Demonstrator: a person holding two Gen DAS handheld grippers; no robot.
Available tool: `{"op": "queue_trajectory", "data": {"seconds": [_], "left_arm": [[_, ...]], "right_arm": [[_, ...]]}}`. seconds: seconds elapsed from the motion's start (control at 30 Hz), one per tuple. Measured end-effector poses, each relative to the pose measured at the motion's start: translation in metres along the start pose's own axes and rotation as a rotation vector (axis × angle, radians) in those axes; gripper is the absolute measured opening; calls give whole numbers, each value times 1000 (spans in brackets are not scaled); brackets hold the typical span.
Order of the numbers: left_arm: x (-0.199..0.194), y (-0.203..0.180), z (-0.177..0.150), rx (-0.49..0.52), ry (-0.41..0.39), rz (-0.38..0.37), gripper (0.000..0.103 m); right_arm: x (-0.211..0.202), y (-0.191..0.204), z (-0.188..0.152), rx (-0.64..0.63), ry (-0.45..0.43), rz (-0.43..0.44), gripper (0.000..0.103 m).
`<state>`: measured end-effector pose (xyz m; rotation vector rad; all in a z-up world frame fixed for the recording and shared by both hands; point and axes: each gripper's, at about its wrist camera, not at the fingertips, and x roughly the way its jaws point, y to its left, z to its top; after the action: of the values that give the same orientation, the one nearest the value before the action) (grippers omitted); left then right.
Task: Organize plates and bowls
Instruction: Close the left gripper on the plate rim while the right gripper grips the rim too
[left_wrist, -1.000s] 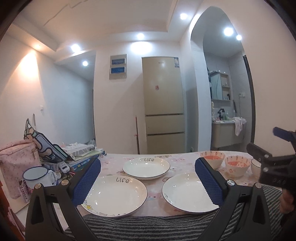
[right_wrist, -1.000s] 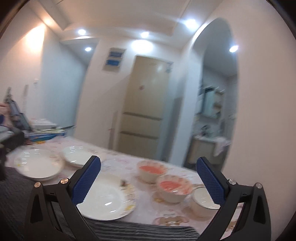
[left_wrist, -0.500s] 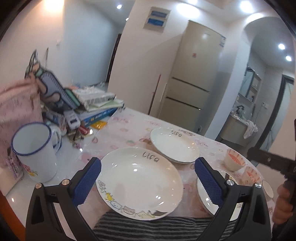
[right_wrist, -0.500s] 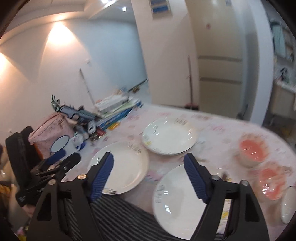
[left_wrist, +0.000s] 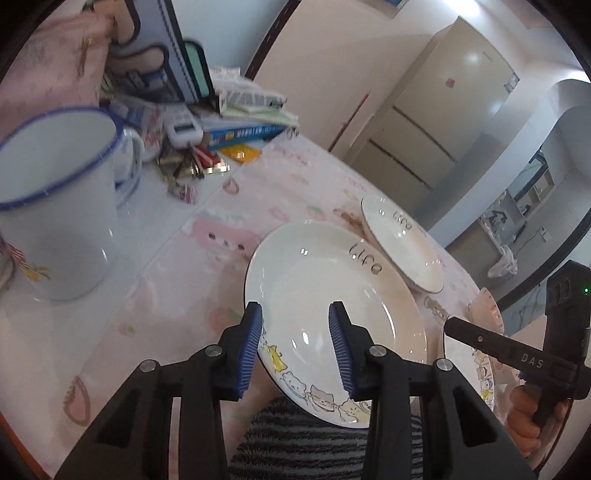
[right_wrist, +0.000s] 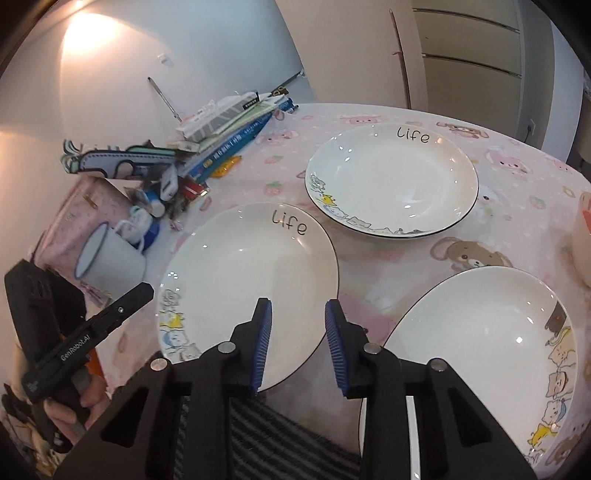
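Observation:
Three white plates marked "Life" lie on a pink tablecloth. The near-left plate (left_wrist: 332, 295) (right_wrist: 251, 280) lies under both grippers. My left gripper (left_wrist: 295, 339) is open, jaws partly narrowed, astride that plate's near-left rim without touching. My right gripper (right_wrist: 298, 339) is open, jaws partly narrowed, over the same plate's near-right rim. The far plate (right_wrist: 391, 181) (left_wrist: 400, 243) and the near-right plate (right_wrist: 480, 343) lie apart. A bowl with a red inside (left_wrist: 487, 310) (right_wrist: 583, 243) shows at the right edge.
A white enamel mug with a blue rim (left_wrist: 51, 206) (right_wrist: 110, 258) stands left of the near-left plate. Behind it lie a pink bag (right_wrist: 70, 218), stacked books (right_wrist: 229, 125) and small clutter. A striped cloth (right_wrist: 266, 435) covers the table's near edge.
Both grippers have dropped and tilted down toward the near-left plate, and both jaws have narrowed from wide open. The right gripper has swung left.

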<state>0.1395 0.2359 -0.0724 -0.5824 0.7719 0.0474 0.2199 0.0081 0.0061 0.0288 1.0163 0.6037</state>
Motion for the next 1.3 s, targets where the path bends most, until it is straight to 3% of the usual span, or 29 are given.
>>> {"op": "queue_trajectory", "data": {"seconds": [0.1, 0.2, 0.4, 0.6, 0.7, 0.8, 0.97, 1.3], "left_arm": [[13, 4, -4, -9, 73, -17, 19], [12, 4, -7, -16, 74, -2, 18], [-9, 19, -7, -92, -47, 11, 18], [17, 32, -6, -165, 104, 17, 19], [18, 27, -6, -135, 105, 40, 19], [21, 22, -8, -109, 118, 31, 13], [19, 21, -12, -108, 100, 41, 13], [21, 13, -11, -58, 92, 85, 13]], "right_arm": [[10, -8, 1, 58, 35, -15, 21], [16, -13, 5, 74, 49, -58, 16], [21, -11, 15, 48, 69, -52, 16], [29, -18, 17, 91, 83, -28, 16], [37, -21, 15, 92, 101, -36, 16], [49, -24, 12, 111, 134, -7, 12], [63, -30, 9, 138, 173, 52, 11], [60, -19, 4, 23, 121, 9, 14]]}}
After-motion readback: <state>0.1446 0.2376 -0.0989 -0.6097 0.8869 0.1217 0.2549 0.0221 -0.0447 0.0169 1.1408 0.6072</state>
